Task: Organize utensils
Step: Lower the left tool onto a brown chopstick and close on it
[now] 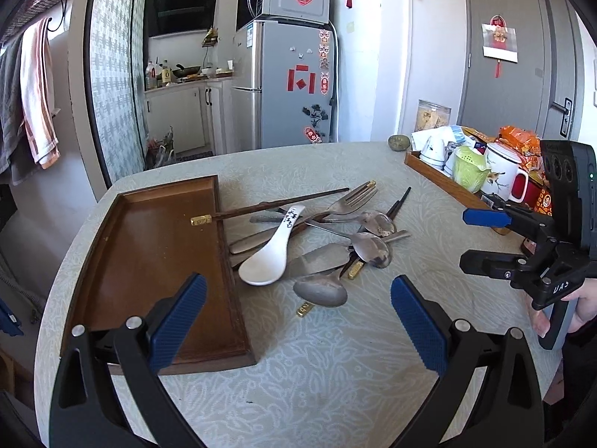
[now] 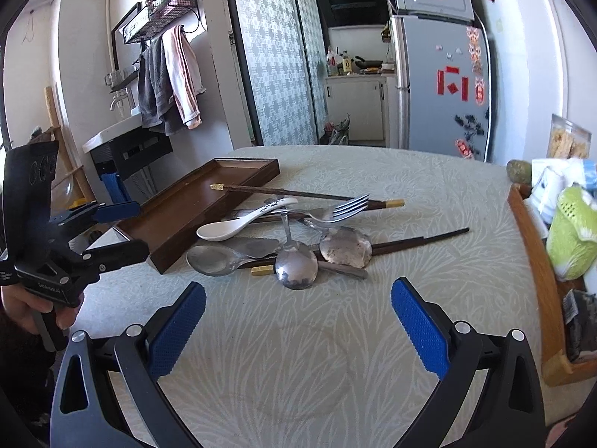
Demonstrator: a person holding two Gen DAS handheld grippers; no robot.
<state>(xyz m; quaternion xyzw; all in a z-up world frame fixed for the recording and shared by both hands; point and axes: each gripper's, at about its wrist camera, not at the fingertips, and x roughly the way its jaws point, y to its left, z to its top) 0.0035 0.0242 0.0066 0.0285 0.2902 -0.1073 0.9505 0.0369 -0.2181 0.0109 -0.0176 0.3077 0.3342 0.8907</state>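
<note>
Left gripper: held low over the near edge of the table, its blue-padded fingers spread wide with nothing between them; one finger hangs above the near corner of the tray.
Right gripper: also spread wide and holding nothing, hovering over bare tablecloth just short of the pile.
Wooden tray: a long, shallow brown tray on the left side of the table, its floor bare apart from the gold tip of one chopstick that reaches over its rim.
Utensil pile: heaped on the cloth just beside the tray's right edge, all crossing one another.
White ceramic spoon: bowl towards the near side, lying on top of the metal pieces, close to the tray wall.
Fork: at the far side of the heap, tines pointing away.
Metal spoons: three or so, bowls up; the exact count is hard to make out where handles overlap.
Second tray: far right of the table, crowded with a mug, cups and snack packets, well apart from the pile.
Hands: one grips each handle; the right-hand rig shows at the edge of the left view.
</note>
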